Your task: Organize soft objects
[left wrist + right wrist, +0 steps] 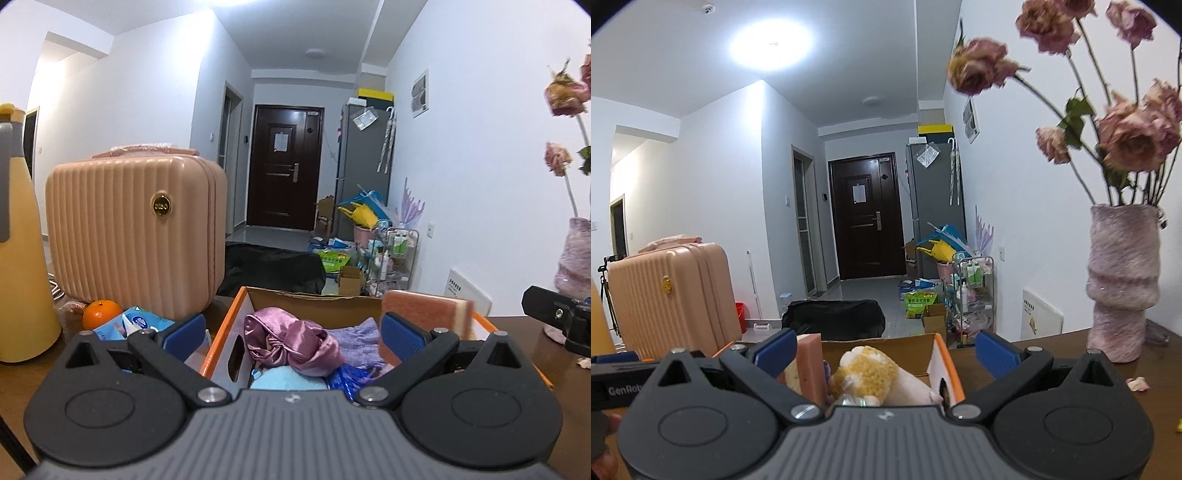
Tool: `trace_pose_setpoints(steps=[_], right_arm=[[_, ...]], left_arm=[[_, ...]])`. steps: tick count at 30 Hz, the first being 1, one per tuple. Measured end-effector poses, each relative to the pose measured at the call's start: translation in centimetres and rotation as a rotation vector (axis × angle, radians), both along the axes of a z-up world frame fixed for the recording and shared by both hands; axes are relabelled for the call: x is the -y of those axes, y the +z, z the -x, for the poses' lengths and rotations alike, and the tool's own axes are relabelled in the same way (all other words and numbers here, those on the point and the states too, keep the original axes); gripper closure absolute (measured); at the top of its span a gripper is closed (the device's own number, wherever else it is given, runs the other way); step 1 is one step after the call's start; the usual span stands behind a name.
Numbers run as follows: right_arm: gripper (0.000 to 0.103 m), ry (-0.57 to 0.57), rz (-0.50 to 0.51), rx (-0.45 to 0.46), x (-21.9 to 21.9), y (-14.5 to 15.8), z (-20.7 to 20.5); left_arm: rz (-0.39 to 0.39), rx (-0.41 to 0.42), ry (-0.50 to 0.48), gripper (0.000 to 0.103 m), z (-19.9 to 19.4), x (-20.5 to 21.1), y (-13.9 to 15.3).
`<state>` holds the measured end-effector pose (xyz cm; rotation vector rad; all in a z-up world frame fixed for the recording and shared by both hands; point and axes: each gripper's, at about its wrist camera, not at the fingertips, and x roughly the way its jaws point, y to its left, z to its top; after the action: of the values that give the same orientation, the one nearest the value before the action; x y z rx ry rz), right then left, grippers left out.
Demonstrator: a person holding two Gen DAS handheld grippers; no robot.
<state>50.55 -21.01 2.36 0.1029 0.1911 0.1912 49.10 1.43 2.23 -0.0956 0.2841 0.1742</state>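
An orange-rimmed cardboard box (pixel 221 332) stands on the brown table. In it lie a shiny pink satin cloth (pixel 295 341), a purple knit cloth (pixel 356 338), a light blue soft item (pixel 284 380) and a pink sponge (pixel 424 310) upright at the right side. My left gripper (pixel 293 338) is open and empty, just above the box. In the right wrist view the box (pixel 947 363) holds the pink sponge (pixel 810 363) and a yellow-and-white plush toy (pixel 868 373). My right gripper (pixel 886 354) is open and empty above it.
A pink ribbed suitcase (pixel 136 229) stands left of the box, with an orange (pixel 99 312), a blue tissue pack (pixel 136 325) and a yellow bottle (pixel 22 266) beside it. A fuzzy pink vase (pixel 1121 280) of dried roses stands at the right. The other gripper (pixel 561 319) shows at right.
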Motion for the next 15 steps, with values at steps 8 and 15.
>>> trace_pose_setpoints(steps=[8,15], right_arm=[[0.0,-0.002,0.039,0.008,1.6,0.0,5.9],[0.0,0.004,0.074,-0.001,2.8,-0.7,12.0]], left_arm=[[-0.003,0.011,-0.048,0.0,4.8,0.5,0.3],[-0.022,0.029,-0.078,0.0,10.3,0.2,0.6]])
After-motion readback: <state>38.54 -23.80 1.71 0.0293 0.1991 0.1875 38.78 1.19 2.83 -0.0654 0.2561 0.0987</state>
